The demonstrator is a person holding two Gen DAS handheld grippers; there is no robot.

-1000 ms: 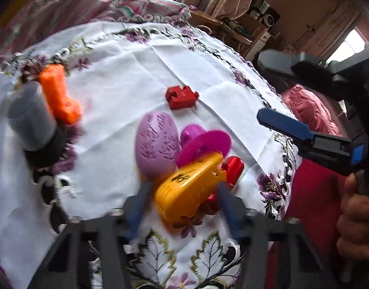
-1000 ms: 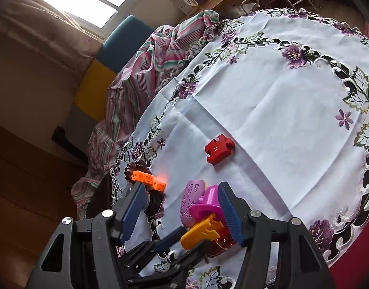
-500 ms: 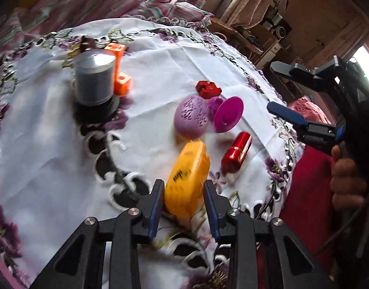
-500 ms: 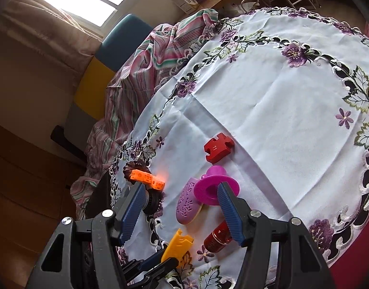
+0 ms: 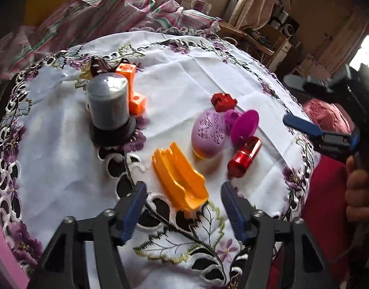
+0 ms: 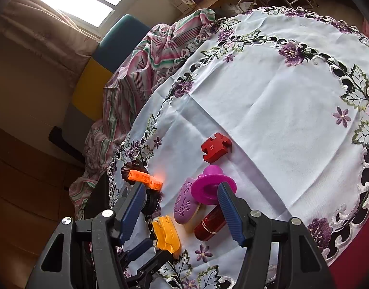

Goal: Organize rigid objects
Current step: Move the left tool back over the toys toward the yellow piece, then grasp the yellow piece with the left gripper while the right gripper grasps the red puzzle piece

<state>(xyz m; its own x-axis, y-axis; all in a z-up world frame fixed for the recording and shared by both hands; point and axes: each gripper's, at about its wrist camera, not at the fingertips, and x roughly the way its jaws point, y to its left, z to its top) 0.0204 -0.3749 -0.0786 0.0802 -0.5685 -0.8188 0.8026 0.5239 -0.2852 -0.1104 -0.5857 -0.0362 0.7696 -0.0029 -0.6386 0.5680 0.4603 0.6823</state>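
A yellow-orange plastic piece (image 5: pixel 179 178) lies on its back on the tablecloth, just ahead of my open, empty left gripper (image 5: pixel 182 207). It also shows in the right wrist view (image 6: pixel 166 233). Beyond it lie a lilac egg-shaped piece (image 5: pixel 208 132), a magenta funnel-shaped piece (image 5: pixel 243 124), a red metallic cylinder (image 5: pixel 244 157) and a red puzzle block (image 5: pixel 223 101). An orange block (image 5: pixel 133 91) stands behind a grey cylinder (image 5: pixel 108 103) at the left. My right gripper (image 6: pixel 182 213) is open and empty, raised above the group; it shows at the right of the left wrist view (image 5: pixel 302 126).
The round table has a white embroidered cloth (image 6: pixel 280 96) with purple flowers and cutwork rim. A striped pink cloth (image 5: pixel 112 12) hangs over a chair behind. A dark scalloped piece (image 6: pixel 131 166) lies by the orange block. A red surface (image 5: pixel 324 192) lies past the table's right edge.
My left gripper opened and let go of the yellow-orange piece, which now lies flipped on the cloth, left of the red cylinder. The gripper drew back. The right gripper stayed still.
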